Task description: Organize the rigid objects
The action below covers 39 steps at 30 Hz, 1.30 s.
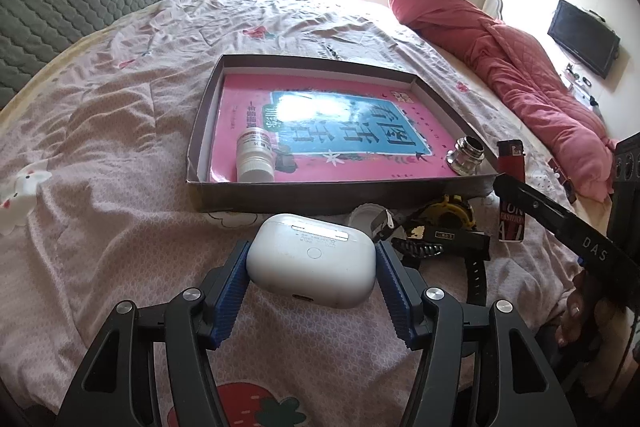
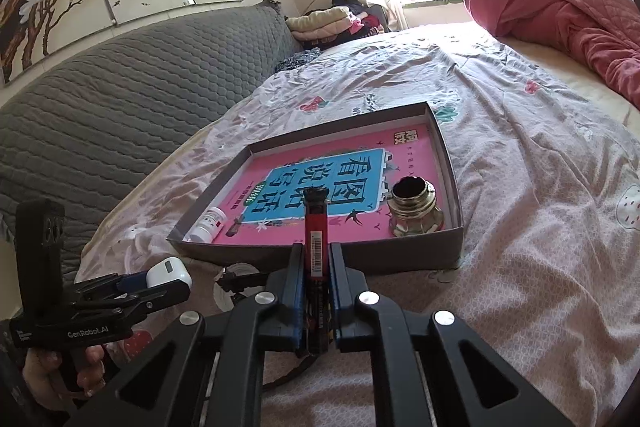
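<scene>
My left gripper (image 1: 312,267) is shut on a white earbud case (image 1: 312,263), held a little above the bedsheet in front of a shallow cardboard box (image 1: 320,193). In the right wrist view my right gripper (image 2: 316,267) is shut on a red lighter (image 2: 316,235), upright between the pads, just before the box (image 2: 400,255). The left gripper (image 2: 132,283) with the case (image 2: 168,273) shows at lower left there. The box holds a pink book (image 1: 360,123), a white pill bottle (image 1: 256,157) lying on its side and a metal fitting (image 1: 466,155).
A yellow-black tape measure (image 1: 444,223), a white cap (image 1: 366,217) and a black watch strap (image 1: 476,267) lie on the sheet before the box. A rolled red quilt (image 1: 500,55) lies at the right, a grey padded headboard (image 2: 120,115) at the left.
</scene>
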Each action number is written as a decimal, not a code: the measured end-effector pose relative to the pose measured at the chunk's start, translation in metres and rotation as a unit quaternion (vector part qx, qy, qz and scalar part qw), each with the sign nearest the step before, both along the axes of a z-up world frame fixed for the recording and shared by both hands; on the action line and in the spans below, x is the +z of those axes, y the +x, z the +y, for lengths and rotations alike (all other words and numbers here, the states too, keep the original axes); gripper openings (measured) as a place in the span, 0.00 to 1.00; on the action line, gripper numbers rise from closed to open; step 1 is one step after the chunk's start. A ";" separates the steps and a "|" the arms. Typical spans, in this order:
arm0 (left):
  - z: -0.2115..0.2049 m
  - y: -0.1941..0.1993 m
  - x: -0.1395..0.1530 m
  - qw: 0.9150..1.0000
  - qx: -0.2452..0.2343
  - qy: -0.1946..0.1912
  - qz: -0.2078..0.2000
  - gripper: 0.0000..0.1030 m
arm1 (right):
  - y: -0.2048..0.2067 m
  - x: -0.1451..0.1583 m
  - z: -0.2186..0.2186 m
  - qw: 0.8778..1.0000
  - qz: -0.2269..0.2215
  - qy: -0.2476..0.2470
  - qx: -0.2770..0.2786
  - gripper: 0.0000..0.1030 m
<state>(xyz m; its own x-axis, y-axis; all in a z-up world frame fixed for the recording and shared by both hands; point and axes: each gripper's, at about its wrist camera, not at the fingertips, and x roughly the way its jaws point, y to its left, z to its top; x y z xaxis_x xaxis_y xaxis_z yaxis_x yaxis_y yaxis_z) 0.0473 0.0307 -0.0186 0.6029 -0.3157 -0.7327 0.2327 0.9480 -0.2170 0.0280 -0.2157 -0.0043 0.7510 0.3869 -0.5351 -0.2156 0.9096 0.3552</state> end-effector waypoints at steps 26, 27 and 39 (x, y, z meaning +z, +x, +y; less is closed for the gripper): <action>-0.012 -0.022 0.049 0.999 0.000 0.004 -0.051 0.62 | -0.031 0.038 0.018 0.999 -0.045 0.001 -0.003 0.10; -0.012 -0.023 0.051 0.999 0.001 0.005 -0.054 0.62 | -0.032 0.040 0.019 0.999 -0.046 0.000 -0.002 0.10; -0.021 -0.029 0.078 0.997 0.004 0.016 -0.080 0.62 | -0.041 0.058 0.024 0.997 -0.074 0.000 -0.003 0.10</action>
